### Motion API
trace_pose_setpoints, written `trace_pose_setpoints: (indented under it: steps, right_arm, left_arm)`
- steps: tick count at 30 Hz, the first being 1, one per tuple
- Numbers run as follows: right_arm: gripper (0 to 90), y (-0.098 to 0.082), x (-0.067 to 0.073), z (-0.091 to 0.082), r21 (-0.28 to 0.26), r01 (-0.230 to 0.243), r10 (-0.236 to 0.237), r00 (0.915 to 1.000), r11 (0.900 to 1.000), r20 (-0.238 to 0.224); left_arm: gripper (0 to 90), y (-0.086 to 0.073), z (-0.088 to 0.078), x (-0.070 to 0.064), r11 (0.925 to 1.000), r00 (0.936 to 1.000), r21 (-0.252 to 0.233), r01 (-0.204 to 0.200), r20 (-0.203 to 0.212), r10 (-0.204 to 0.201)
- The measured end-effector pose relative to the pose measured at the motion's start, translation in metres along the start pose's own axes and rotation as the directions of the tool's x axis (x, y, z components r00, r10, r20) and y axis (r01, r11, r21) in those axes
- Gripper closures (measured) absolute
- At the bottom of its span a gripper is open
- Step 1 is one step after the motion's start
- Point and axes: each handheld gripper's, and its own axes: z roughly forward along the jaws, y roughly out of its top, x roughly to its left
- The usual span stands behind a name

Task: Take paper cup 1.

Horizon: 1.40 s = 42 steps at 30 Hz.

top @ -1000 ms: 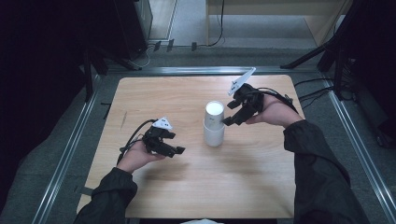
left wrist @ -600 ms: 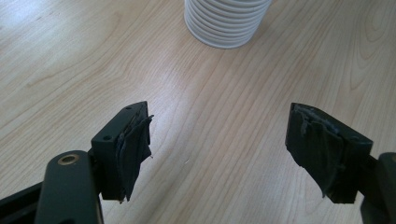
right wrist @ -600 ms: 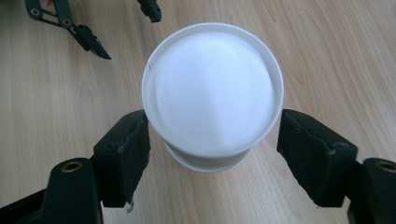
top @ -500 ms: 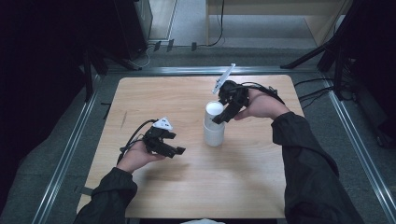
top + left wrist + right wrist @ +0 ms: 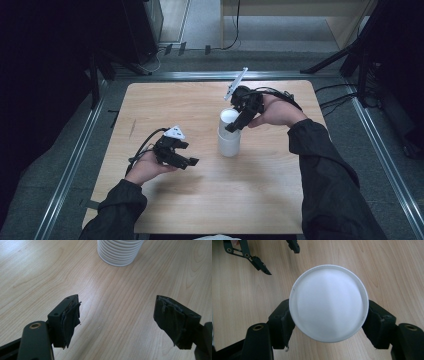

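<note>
The right hand-held gripper [image 5: 234,125] reaches down from above onto the top of a stack of white cups [image 5: 229,132]. Its jaws have just been closing, and in the right gripper view they stand on either side of the stack's round flat top [image 5: 329,302], their pads [image 5: 284,320] pressing against its rim: it pinches the top cup. The person's right hand [image 5: 275,111] holds it from the far right side, with the cable looping behind.

The stack stands upright near the middle of the table [image 5: 280,200], a little toward the far side. Its ribbed side shows at the top of the left gripper view [image 5: 120,252].

The left hand-held gripper [image 5: 189,161] is held low over the table, well to the left of the stack and nearer the person, pointing toward it. Its jaws have just been opening a little; they stand spread, with bare wood between them and nothing in their grip [image 5: 117,322]. The left hand [image 5: 147,167] holds it from below.
</note>
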Motion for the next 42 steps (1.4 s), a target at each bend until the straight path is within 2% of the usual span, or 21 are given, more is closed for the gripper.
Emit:
trace_pose_setpoints:
  steps: [12, 23, 31, 40, 42]
  right_arm:
    - [32.9, 0.003, 0.0, -0.004, 0.025, -0.016, 0.016, 0.9999, 1.0, 0.002]
    - [33.5, 0.01, 0.001, -0.022, 0.018, -0.046, 0.046, 0.9989, 0.999, 0.005]
    - [33.8, 0.018, 0.005, -0.041, 0.011, -0.069, 0.069, 0.9976, 0.998, 0.012]
    - [34.2, 0.027, 0.015, -0.071, -0.013, -0.05, 0.051, 0.9983, 0.999, 0.03]
    - [34.3, 0.029, 0.021, -0.082, -0.027, -0.028, 0.029, 0.9985, 0.999, 0.045]
  left_arm:
    - [21.1, 0.0, -0.001, 0.0, 1.0, 1.0, -0.002, -0.004, -0.002, 0.003]
    - [20.7, 0.0, -0.003, 0.001, 1.0, 1.0, -0.008, -0.002, -0.002, 0.002]
    - [20.6, 0.0, -0.003, 0.001, 0.9999, 1.0, -0.01, -0.002, -0.002, 0.002]
    - [20.6, 0.0, -0.003, 0.001, 0.9999, 1.0, -0.012, -0.003, -0.003, 0.003]
    - [20.6, 0.0, -0.003, 0.001, 0.9999, 1.0, -0.015, -0.002, -0.003, 0.002]
